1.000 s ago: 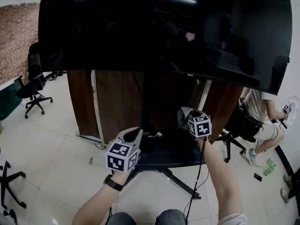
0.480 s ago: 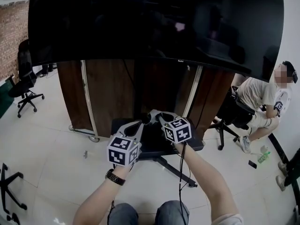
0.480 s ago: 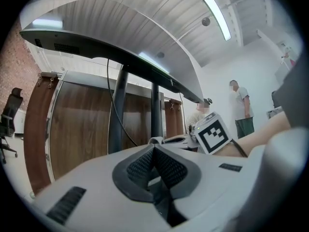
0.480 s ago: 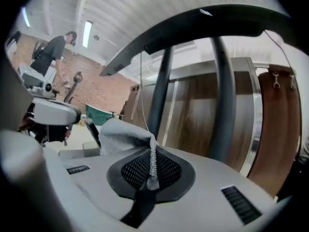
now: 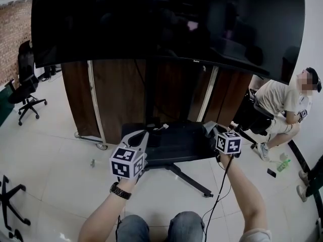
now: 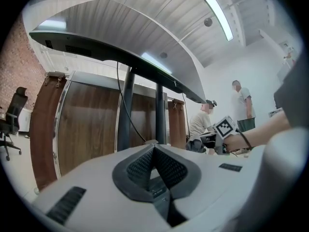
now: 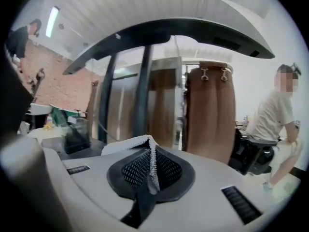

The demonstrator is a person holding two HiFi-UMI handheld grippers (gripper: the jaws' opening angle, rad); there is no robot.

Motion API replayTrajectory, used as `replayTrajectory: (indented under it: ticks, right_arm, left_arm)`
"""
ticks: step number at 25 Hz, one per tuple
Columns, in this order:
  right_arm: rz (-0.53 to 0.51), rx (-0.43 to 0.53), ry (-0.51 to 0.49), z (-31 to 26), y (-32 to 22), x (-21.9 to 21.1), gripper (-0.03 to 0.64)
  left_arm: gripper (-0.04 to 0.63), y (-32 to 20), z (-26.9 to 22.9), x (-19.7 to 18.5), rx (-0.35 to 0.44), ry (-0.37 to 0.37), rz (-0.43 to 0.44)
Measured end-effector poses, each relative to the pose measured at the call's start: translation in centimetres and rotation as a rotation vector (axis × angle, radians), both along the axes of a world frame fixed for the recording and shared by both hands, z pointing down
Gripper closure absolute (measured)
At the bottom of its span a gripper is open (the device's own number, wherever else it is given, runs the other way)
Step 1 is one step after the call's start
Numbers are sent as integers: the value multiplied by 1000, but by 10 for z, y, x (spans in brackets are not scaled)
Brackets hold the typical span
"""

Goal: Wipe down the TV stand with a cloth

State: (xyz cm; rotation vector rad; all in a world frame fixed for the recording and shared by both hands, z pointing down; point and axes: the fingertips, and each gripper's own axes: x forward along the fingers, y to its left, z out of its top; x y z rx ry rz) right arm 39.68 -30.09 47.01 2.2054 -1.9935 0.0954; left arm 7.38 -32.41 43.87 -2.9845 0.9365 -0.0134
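The TV stand's black base shelf [image 5: 176,142] lies low under a big dark TV [image 5: 166,24]. My right gripper [image 5: 209,130] is at the shelf's right end, shut on a pale grey cloth [image 7: 129,143]; the cloth is pinched between the jaws and folds out to the left. In the head view the cloth [image 5: 208,128] shows as a small grey wad against the shelf edge. My left gripper [image 5: 144,135] hovers at the shelf's front left, shut with nothing between its jaws [image 6: 154,150]. The stand's two dark posts [image 6: 126,110] rise ahead of it.
Brown wood panels [image 5: 121,95] stand behind the stand. A person [image 5: 282,102] sits on a chair at the right, with a bottle [image 5: 283,165] on the floor nearby. An office chair [image 5: 28,92] stands at the left. A small white object [image 5: 161,127] lies on the shelf.
My right gripper has swept with the cloth from the middle of the shelf to its right end. The left gripper has barely moved.
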Motion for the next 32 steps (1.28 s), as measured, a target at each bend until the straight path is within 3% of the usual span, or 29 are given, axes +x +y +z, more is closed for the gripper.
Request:
replayTrajectory:
  ticks: [5,8,11,19,24,27,32]
  right_arm:
    - [-474,68,-50,9,-5,-239,611]
    - [-612,49,-65,23,-15,-321,611]
    - [-546,-14,-52,47,-24,-301,611]
    - [-164,-46,-53,81,34,-88,611]
    - [116,0,-53,82,62,7,611]
    - [135,27,-67,101,86,2,611]
    - [-119,61,-44,143,84,-128,611]
  left_arm:
    - [572,4,-5,-12,28,2,-19]
    - [572,5,-1,-21,29,-9,-39]
    - [573,5,6,-27,26,-25,-44]
    - [572,13,43,-43,-17,-73,-44]
    - [572,4,50,-35,37,-79,-30]
    - [572,17,68,-44,24,-87,-32]
    - [572,45,115,-77,-14,-77,-77]
